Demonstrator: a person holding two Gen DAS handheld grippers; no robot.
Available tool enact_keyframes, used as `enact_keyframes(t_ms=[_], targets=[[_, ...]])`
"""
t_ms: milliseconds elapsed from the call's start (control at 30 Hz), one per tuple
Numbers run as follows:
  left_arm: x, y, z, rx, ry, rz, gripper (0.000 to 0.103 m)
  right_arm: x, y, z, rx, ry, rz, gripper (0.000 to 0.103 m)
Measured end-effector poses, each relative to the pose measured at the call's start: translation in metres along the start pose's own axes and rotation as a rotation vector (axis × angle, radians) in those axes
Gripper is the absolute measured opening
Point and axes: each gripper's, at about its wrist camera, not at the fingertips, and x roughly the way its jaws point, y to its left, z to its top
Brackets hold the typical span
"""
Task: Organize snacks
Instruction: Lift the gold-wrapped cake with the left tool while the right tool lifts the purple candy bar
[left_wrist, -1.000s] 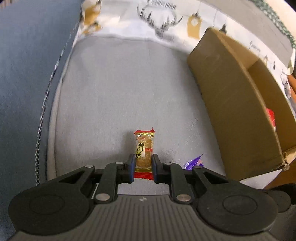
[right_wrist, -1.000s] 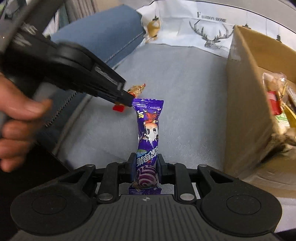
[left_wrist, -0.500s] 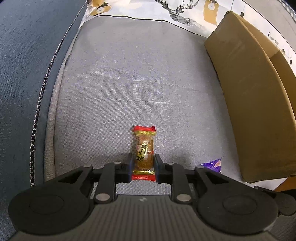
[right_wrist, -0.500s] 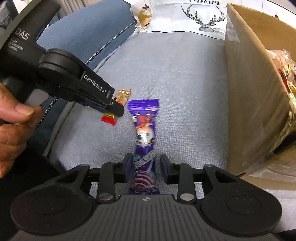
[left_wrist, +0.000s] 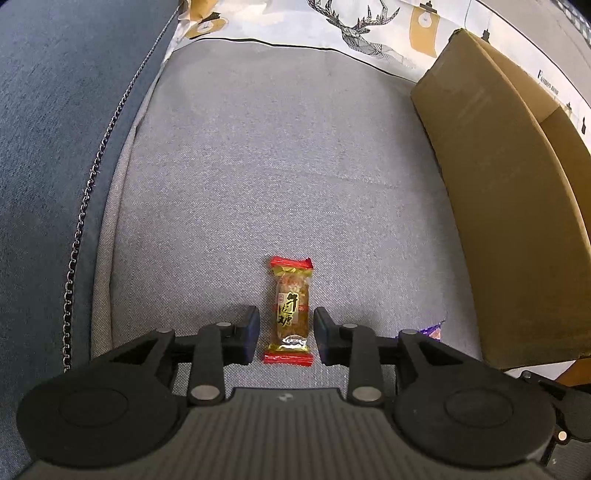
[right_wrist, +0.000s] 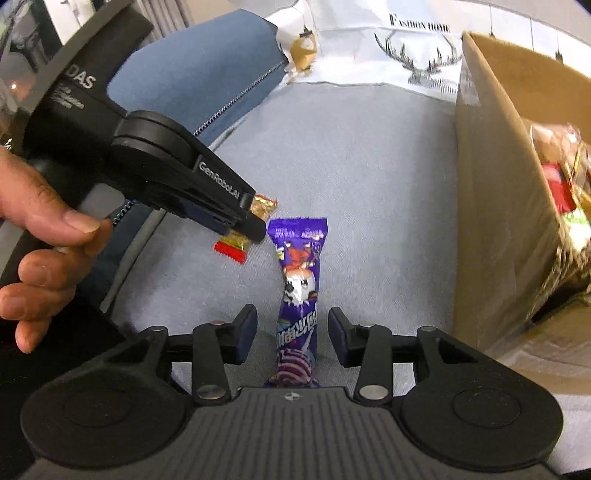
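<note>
- Grey woven seat cushion (left_wrist: 280, 177) fills most of the left wrist view, with a blue upholstered armrest (left_wrist: 55, 122) running along its 9 o'clock side.
- Lying flat on that cushion is a small amber candy in a clear wrapper with red crimped ends (left_wrist: 291, 314), its long axis running from 12 to 6 o'clock.
- The left gripper (left_wrist: 286, 334) straddles the candy's lower half; its jaws are opening, and a thin strip of cushion shows on each side between the pads and the wrapper, so nothing is pinched.
- At 3 o'clock stands a brown cardboard box (left_wrist: 509, 229), and a purple wrapper corner peeks out just above the gripper body toward 4 o'clock.
- In the right wrist view, a long purple snack packet with a cartoon print (right_wrist: 299, 280) lies on the cushion from 12 to 6 o'clock, just beside the amber candy at its 10 o'clock.
- The right gripper (right_wrist: 293, 334) brackets the packet's lower part; its jaws are opening and stand clear of the packet on both sides.
- A person's hand (right_wrist: 44, 251) at 9 o'clock grips the left tool's black handle.
- Inside the box at 3 o'clock sit more wrapped snacks (right_wrist: 561, 184), blurred.
</note>
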Motion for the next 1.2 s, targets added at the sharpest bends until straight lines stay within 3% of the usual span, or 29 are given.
enact_keyframes(t_ms=[133, 200, 300, 367, 400, 500, 933, 1200], targets=[[-0.001, -0.005, 0.000, 0.013, -0.005, 0.021, 0.036, 0.001, 0.002, 0.000, -0.016, -0.003, -0.017, 0.043], [0.000, -0.009, 0.001, 0.029, -0.002, 0.026, 0.036, 0.004, 0.005, -0.002, -0.039, 0.010, -0.037, 0.028], [0.001, -0.013, 0.000, 0.037, -0.006, 0.032, 0.036, 0.007, 0.005, -0.004, -0.050, 0.023, -0.047, 0.018], [0.000, -0.014, 0.000, 0.031, -0.017, 0.042, 0.030, 0.005, 0.006, -0.003, -0.050, 0.008, -0.040, 0.015], [0.000, -0.013, -0.001, 0.029, -0.021, 0.043, 0.022, 0.003, 0.006, -0.003, -0.046, 0.000, -0.034, 0.015], [-0.003, -0.014, -0.004, 0.024, -0.027, 0.033, 0.019, -0.003, 0.004, -0.002, -0.026, -0.020, -0.026, 0.015], [-0.001, -0.016, -0.003, 0.042, -0.001, 0.021, 0.021, 0.012, -0.009, -0.002, 0.042, 0.063, -0.052, 0.019], [0.002, -0.013, -0.002, 0.041, -0.005, 0.015, 0.019, 0.015, -0.007, -0.003, 0.033, 0.063, -0.063, 0.017]])
